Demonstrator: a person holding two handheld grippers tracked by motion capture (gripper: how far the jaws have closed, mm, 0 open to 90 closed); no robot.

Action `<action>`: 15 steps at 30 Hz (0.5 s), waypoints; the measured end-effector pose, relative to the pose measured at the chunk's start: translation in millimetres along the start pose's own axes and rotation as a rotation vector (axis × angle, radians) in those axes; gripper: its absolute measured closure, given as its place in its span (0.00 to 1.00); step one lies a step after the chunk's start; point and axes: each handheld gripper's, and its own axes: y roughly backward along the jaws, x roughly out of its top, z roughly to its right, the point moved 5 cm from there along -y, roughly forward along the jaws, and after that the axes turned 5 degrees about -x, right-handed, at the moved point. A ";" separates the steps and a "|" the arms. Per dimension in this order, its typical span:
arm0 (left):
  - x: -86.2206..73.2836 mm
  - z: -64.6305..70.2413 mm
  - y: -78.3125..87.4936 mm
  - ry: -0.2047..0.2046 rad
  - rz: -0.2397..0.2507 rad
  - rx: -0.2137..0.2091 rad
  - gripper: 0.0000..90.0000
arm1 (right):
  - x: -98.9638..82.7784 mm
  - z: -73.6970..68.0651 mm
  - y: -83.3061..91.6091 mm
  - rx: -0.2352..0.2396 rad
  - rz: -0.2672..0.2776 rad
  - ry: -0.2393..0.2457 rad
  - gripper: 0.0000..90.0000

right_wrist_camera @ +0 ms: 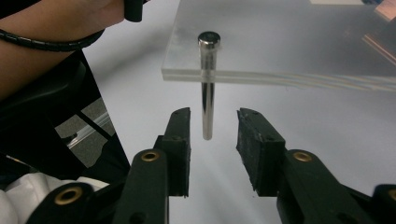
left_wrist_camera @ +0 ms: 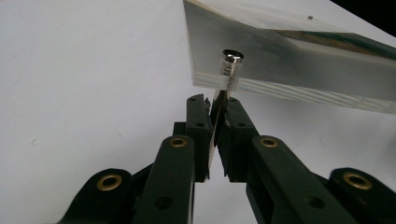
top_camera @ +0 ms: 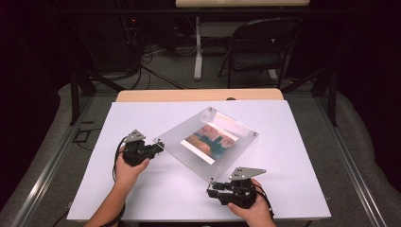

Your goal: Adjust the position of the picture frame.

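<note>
While the clear acrylic frame (top_camera: 208, 142) sits tilted over the white table (top_camera: 142, 189), your left gripper (left_wrist_camera: 217, 112) is clamped on its corner pin (left_wrist_camera: 223, 91); your right gripper (right_wrist_camera: 212, 126) straddles another pin (right_wrist_camera: 207, 93), jaws apart, not touching

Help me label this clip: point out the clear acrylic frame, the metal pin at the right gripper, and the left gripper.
clear acrylic frame (top_camera: 189, 142), high view, bare clear panel left of the picture.
metal pin (right_wrist_camera: 208, 107), right gripper view, shaft below the panel.
left gripper (left_wrist_camera: 217, 112), left gripper view, between its fingertips, shut on another pin.
</note>
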 end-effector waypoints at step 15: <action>-6.9 7.3 2.3 -0.010 -0.012 0.003 0.93 | 1.4 -4.0 -12.7 0.011 -0.032 0.073 0.94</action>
